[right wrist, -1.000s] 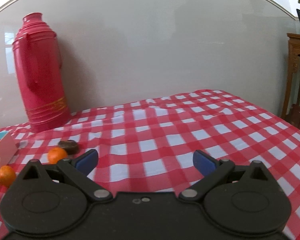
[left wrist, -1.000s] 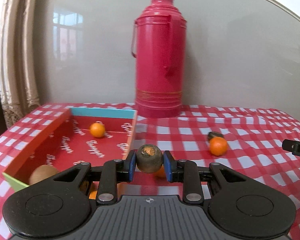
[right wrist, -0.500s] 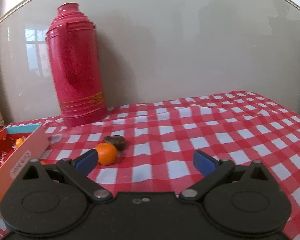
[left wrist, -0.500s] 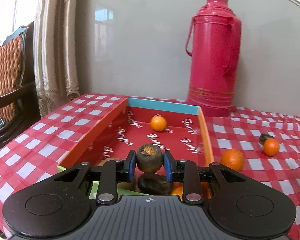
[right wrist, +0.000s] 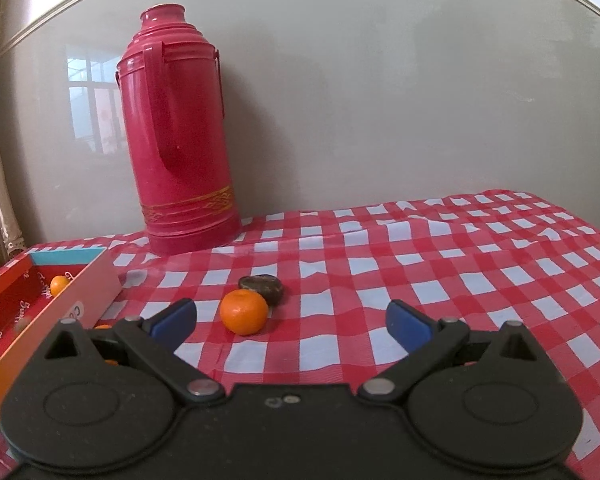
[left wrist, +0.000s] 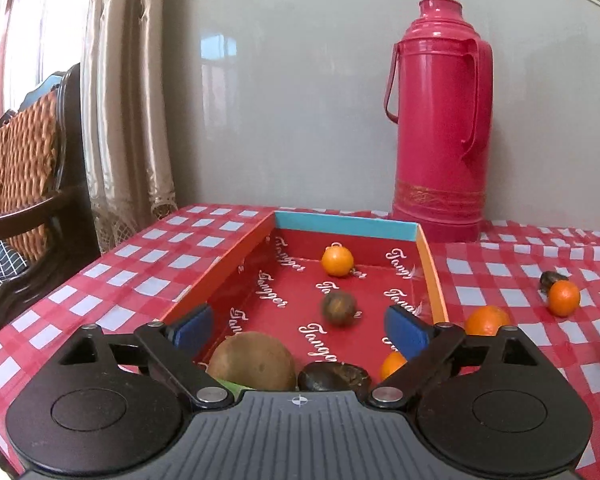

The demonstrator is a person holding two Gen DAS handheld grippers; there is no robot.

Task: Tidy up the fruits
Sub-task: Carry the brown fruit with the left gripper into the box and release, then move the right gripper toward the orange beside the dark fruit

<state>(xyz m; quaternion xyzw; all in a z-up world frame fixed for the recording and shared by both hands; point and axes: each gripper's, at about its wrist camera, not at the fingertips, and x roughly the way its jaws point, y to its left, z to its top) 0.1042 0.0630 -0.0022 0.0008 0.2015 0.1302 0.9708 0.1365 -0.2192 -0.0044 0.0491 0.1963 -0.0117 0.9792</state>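
The left tool [left wrist: 298,330] hangs wide and empty over the red box [left wrist: 434,276]; a small brown fruit [left wrist: 339,308], blurred, lies on the box floor just ahead of it, with a tangerine [left wrist: 337,261] beyond. The right tool [right wrist: 290,320], equally wide, faces a loose tangerine [right wrist: 244,312] touching a dark fruit [right wrist: 262,286] on the checked table [right wrist: 460,280]. Best practice: centre the fingers on the tangerine before closing gently. The box's near end sits hidden beneath the left tool; what kind the dark fruit is cannot be told.
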